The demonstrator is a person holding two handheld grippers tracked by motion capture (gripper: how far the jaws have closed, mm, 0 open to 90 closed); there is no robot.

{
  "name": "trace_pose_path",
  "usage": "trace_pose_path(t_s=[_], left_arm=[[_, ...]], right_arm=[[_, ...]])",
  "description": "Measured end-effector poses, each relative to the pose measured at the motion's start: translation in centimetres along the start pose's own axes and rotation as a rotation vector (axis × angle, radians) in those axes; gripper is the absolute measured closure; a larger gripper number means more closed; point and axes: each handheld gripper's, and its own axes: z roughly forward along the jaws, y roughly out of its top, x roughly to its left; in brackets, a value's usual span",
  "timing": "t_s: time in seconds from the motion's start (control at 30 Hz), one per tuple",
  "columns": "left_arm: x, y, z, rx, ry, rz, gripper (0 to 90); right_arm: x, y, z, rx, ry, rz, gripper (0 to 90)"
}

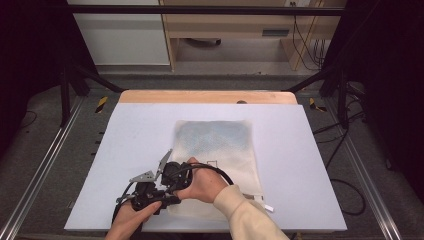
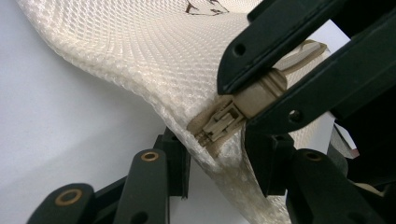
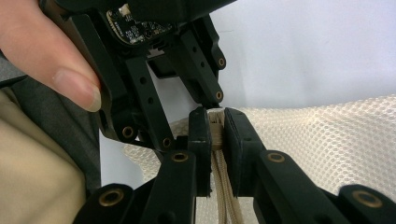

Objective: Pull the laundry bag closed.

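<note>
Mesh bag (image 1: 215,145): lying flat on the white table (image 1: 300,165), near-left corner lifting off the surface between the 2 grippers.
Zipper slider (image 2: 217,123): sitting at that raised corner, on the bag's edge.
Right gripper (image 3: 215,126): clamping fully down on the zipper pull (image 2: 264,88), beige cord hanging out below the pads.
Left gripper (image 2: 217,163): standing partly open, straddling the bag's edge just below the slider; pads lying close to the fabric on both sides, not visibly pressing it.
Right hand (image 1: 205,185): wrapping around its gripper over the bag's near-left part.
Left hand (image 1: 130,220): holding its gripper at the table's near edge, just beside the other.
</note>
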Motion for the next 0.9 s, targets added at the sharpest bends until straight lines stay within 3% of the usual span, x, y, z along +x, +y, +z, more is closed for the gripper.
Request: trace_pose_path(t_s=[0.13,0.5,0.9], left_arm=[[0.02,0.03,0.07,0.001,-0.002,0.006,63.9],[0.27,0.08,0.19,0.002,-0.010,-0.005,81.7],[0.20,0.13,0.10,0.001,-0.001,-0.002,84.0]], right_arm=[[-0.01,-0.06,-0.08,-0.004,-0.002,-0.006,81.9],[-0.02,-0.17,-0.21,-0.004,-0.008,-0.004,81.9],[-0.04,-0.74,-0.15,0.000,-0.017,-0.020,81.9]])
